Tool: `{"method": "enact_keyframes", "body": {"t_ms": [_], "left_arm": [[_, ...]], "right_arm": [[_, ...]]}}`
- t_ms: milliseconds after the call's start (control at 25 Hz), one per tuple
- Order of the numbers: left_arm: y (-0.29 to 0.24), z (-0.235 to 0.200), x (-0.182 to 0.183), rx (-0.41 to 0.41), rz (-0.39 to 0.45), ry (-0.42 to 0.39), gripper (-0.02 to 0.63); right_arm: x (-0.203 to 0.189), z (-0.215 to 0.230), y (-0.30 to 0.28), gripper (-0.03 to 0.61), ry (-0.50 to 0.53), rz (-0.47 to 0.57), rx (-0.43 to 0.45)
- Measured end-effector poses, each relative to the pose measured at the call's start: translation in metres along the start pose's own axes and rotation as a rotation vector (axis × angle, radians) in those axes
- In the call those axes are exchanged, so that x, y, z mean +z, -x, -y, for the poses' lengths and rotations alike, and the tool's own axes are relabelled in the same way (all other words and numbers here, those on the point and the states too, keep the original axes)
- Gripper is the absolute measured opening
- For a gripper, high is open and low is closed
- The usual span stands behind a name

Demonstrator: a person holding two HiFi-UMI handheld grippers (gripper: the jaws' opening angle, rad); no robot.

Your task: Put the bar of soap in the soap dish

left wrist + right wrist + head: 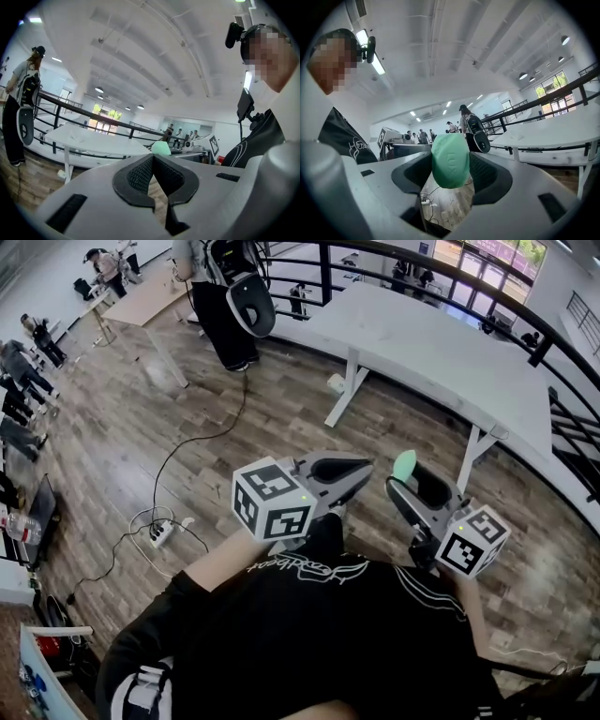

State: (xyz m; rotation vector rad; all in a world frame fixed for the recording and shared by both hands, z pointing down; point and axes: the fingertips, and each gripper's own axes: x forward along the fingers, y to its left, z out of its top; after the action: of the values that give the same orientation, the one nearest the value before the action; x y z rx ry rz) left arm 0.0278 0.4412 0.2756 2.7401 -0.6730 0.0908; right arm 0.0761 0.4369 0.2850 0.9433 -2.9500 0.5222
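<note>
A pale green oval bar of soap (450, 161) sits upright between the jaws of my right gripper (451, 174), which is shut on it. In the head view the soap (404, 465) pokes up from the right gripper (409, 482), held in front of the person's chest. My left gripper (364, 471) is level with it on the left. Its jaws (153, 158) are shut with nothing between them. The soap's top (161, 148) peeks over the left jaws in the left gripper view. No soap dish shows in any view.
Long white tables (441, 343) stand ahead beside a black railing (553, 334). A person with a backpack (225, 306) stands at the far left table. A power strip with cables (161, 532) lies on the wooden floor.
</note>
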Motion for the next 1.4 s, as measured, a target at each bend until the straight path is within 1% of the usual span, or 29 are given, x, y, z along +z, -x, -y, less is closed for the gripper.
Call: {"method": "enact_keyframes", "body": {"t_ms": [240,440,560,720,880,1000,1080,1160,1400], "left_arm": [[-0.031,-0.048,0.006,-0.014,-0.014,0.017,0.008],[-0.062,-0.119,0.026,-0.015,-0.029,0.043,0.008],[-0.091,-0.172,0.04,-0.017,-0.054,0.055,0.008],[-0.129,-0.255,0.056,-0.017,-0.088,0.09,0.008],[-0.163,-0.331,0.081,-0.032,-0.101,0.107,0.008],[-0.189,-0.398,0.101,-0.036,-0.105,0.118,0.008],[-0.201,-0.435,0.11,-0.036,-0.105,0.126,0.008],[-0.206,-0.449,0.113,-0.038,-0.104,0.121,0.008],[-0.203,-0.449,0.113,-0.038,-0.089,0.094,0.008]], "right_arm": [[0.005,0.049,-0.026,0.21,-0.026,-0.001,-0.02],[0.022,0.11,-0.071,0.21,-0.061,-0.005,-0.042],[0.035,0.159,-0.103,0.21,-0.091,-0.012,-0.056],[0.052,0.226,-0.154,0.21,-0.132,-0.019,-0.076],[0.078,0.287,-0.205,0.21,-0.145,-0.019,-0.098],[0.097,0.339,-0.255,0.21,-0.155,-0.028,-0.103],[0.107,0.365,-0.282,0.21,-0.153,-0.03,-0.105],[0.112,0.374,-0.293,0.21,-0.142,-0.028,-0.105],[0.113,0.369,-0.291,0.21,-0.101,-0.025,-0.118]]}}
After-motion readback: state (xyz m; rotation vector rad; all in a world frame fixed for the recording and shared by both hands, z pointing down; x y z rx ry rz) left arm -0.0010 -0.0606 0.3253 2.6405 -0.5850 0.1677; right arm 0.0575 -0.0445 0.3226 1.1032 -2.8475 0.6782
